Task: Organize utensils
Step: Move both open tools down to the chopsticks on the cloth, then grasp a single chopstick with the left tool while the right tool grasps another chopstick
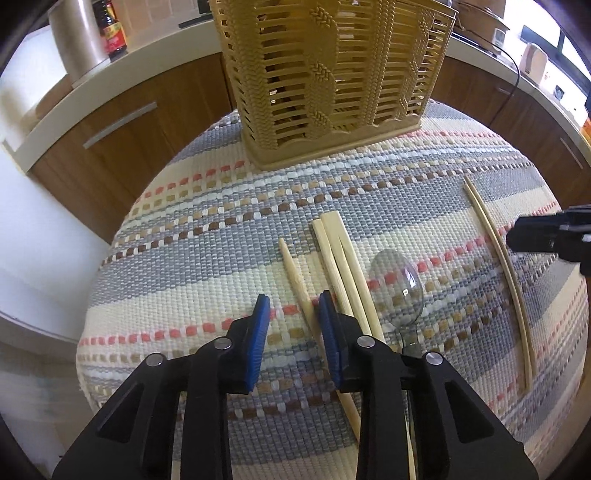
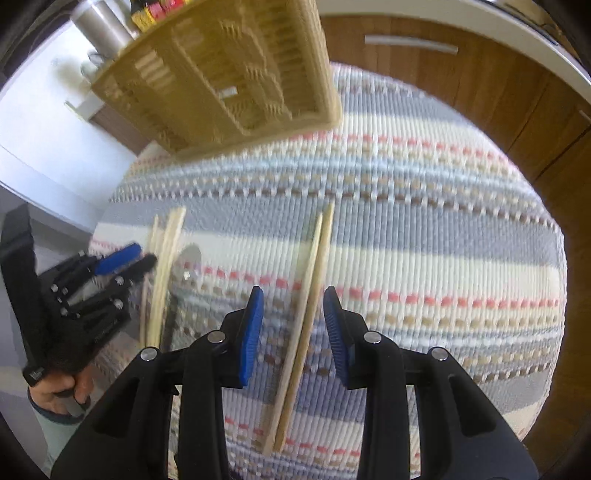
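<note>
A tan slatted utensil basket [image 1: 325,74] [image 2: 229,74] stands at the far edge of a striped woven mat [image 1: 184,240]. My left gripper [image 1: 293,306] is open, low over the mat, and straddles a single bamboo chopstick [image 1: 295,280] without its pads touching it. Just to the right lie a pair of chopsticks [image 1: 347,266] and a clear plastic spoon [image 1: 399,288]. My right gripper [image 2: 293,299] is open too, with another chopstick pair [image 2: 314,277] [image 1: 498,258] lying between its blue pads, a gap on each side. The left gripper [image 2: 133,260] shows at the left of the right wrist view.
The mat covers a small round table [image 2: 535,424] with drop-offs on all sides. Wooden cabinets [image 1: 122,122] under a white counter ring the background. A metal pot [image 1: 74,37] and a sauce bottle [image 1: 110,29] stand on the counter. A person's hand [image 2: 62,391] holds the left gripper's handle.
</note>
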Demonstrator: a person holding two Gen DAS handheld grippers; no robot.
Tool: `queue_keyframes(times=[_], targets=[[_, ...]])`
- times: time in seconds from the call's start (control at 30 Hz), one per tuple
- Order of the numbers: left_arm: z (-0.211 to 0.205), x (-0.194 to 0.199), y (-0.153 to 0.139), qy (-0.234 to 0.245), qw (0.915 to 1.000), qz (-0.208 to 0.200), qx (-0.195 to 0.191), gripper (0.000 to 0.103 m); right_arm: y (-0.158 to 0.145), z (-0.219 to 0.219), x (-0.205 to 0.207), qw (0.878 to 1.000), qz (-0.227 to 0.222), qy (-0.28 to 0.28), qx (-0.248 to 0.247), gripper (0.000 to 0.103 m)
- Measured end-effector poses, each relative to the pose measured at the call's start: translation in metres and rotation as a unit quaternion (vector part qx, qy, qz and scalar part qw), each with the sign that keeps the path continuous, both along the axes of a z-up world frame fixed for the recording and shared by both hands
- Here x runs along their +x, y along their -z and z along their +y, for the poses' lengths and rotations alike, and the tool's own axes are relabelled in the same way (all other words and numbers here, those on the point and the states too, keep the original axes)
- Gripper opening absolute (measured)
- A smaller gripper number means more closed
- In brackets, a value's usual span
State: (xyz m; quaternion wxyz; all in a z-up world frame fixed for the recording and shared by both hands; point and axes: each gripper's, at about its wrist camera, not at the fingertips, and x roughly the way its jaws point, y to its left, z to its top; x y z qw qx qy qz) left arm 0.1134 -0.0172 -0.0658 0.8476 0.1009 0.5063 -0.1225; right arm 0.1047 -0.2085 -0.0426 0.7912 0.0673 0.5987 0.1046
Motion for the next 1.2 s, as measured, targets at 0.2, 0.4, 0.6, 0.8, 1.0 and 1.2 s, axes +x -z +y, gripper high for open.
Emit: queue_keyframes(times=[0.2,0.4,0.6,0.8,1.0,1.2], targets=[[0.014,-0.007,-0.005,0.004,0.9999,0.008,0.006,0.01,0.009,0.004,-0.003,1.0,0.013,-0.008,-0.026,0.021],[0.016,-0.011,-0.005,0.01,0.9999,0.007,0.004,0.01,0.009,0.003,-0.008,0.999,0.006,-0.008,-0.039,0.014],[0.016,-0.011,-0.004,0.016,0.9998,0.002,0.014,0.01,0.012,0.006,-0.013,0.999,0.014,-0.011,-0.048,0.012],[0.009,-0.013,-0.002,0.021,0.9996,0.014,0.013,0.011,0.015,0.012,-0.017,0.997,0.038,-0.021,-0.063,0.012],[0.006,-0.006,-0.004,0.023,0.9987,0.036,0.029,0.011,0.018,0.023,-0.009,0.993,0.075,-0.033,-0.082,0.012],[-0.004,-0.002,-0.006,0.013,0.9989,0.029,0.035,0.004,0.018,0.029,0.002,0.993,0.068,-0.043,-0.085,0.004]])
